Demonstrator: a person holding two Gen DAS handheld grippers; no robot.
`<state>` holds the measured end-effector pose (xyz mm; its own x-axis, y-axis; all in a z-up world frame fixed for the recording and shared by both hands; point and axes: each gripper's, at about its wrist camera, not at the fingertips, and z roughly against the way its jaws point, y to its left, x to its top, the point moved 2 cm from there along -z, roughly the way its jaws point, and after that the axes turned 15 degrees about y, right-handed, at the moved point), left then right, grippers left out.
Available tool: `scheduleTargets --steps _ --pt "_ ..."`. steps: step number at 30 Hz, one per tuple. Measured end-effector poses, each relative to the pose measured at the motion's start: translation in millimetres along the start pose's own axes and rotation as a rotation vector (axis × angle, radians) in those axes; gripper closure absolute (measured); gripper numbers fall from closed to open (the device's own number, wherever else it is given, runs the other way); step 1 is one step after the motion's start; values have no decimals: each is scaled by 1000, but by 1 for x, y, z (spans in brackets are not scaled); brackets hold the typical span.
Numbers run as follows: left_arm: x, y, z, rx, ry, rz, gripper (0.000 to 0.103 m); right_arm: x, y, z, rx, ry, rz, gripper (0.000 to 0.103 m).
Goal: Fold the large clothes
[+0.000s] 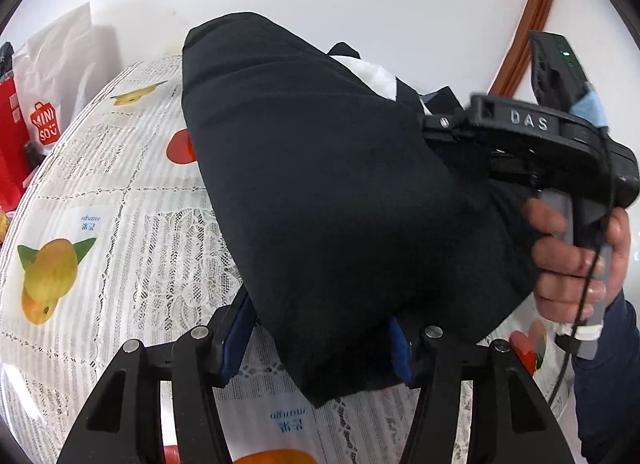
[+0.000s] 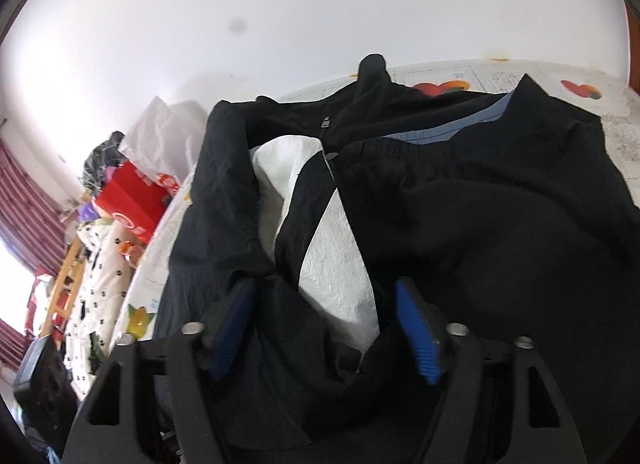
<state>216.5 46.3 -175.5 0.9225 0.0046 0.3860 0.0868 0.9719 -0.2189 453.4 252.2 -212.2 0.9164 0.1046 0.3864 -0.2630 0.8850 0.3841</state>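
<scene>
A large black jacket (image 1: 320,183) with a white lining lies bunched on the fruit-print tablecloth (image 1: 100,191). In the left wrist view my left gripper (image 1: 320,336) is wide open, with a folded black part of the jacket between its blue pads (image 1: 236,344). The right gripper body (image 1: 532,135), held by a hand, sits at the jacket's right side, its fingertips hidden in the cloth. In the right wrist view the right gripper (image 2: 324,328) is open, blue pads (image 2: 416,336) apart, over black cloth (image 2: 500,203) and white lining (image 2: 340,276).
A white MINISO bag (image 1: 56,83) and a red box (image 1: 8,135) stand at the table's far left. A red box (image 2: 132,199), patterned cloth (image 2: 100,276) and clutter lie left of the table in the right wrist view. An orange cable (image 1: 532,23) hangs on the wall.
</scene>
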Motion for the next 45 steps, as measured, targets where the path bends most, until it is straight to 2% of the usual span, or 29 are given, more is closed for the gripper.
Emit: scheduleTargets --steps 1,2,3,5,6,9,10,14,15,18,20,22,25,27,28,29,30,32,37,39,45 --pt "2 -1 -1 10 0 -1 47 -4 0 5 18 13 13 62" --pt "3 -2 -3 23 0 -1 47 -7 2 7 28 21 22 78" --pt "4 -3 -3 43 -2 -5 46 -5 10 4 36 22 35 87" --pt "6 -7 -7 71 -5 -19 45 -10 18 17 40 -11 80 91" --pt "6 -8 -7 78 -8 -23 45 -7 33 17 44 -41 112 93" --pt "6 -9 -8 84 -11 -14 45 -15 37 48 86 -121 139 94" --pt "7 -8 -9 90 -11 -7 45 -21 29 64 103 -147 134 94" --pt "7 -9 -10 97 -14 -9 44 -24 31 87 131 -233 139 94" --pt "7 -10 -11 98 -14 -11 44 -38 14 104 132 -245 145 94" --pt "8 -11 -12 100 -13 -13 44 -73 -18 121 92 -238 158 95" --pt "4 -11 -10 98 -14 -16 44 -92 -46 120 44 -180 120 94" --pt "2 -11 -9 98 -12 -25 42 -100 -61 98 6 -94 59 94" --pt "0 -14 -6 74 -10 -34 44 -110 -64 82 -9 -62 19 87" --pt "-2 -14 -2 59 -15 -32 44 -109 -57 80 -27 -73 14 73" --pt "-2 -19 1 56 -20 -32 44 -108 -56 84 -42 -90 9 71" --pt "-3 -20 3 53 -27 -36 44 -108 -55 86 -47 -101 8 64" --pt "-3 -22 5 48 -31 -44 44 -106 -54 87 -48 -106 6 50" --pt "-4 -26 9 2 -36 -61 44 -99 -49 82 -34 -98 0 39" --pt "-1 -36 5 5 -30 -77 44 -85 -47 81 -12 -91 3 39" --pt "2 -41 0 -7 -15 -77 44 -78 -34 69 -10 -83 -1 39" --pt "8 -62 -12 21 0 -98 38 -83 -65 83 4 -75 -44 39"
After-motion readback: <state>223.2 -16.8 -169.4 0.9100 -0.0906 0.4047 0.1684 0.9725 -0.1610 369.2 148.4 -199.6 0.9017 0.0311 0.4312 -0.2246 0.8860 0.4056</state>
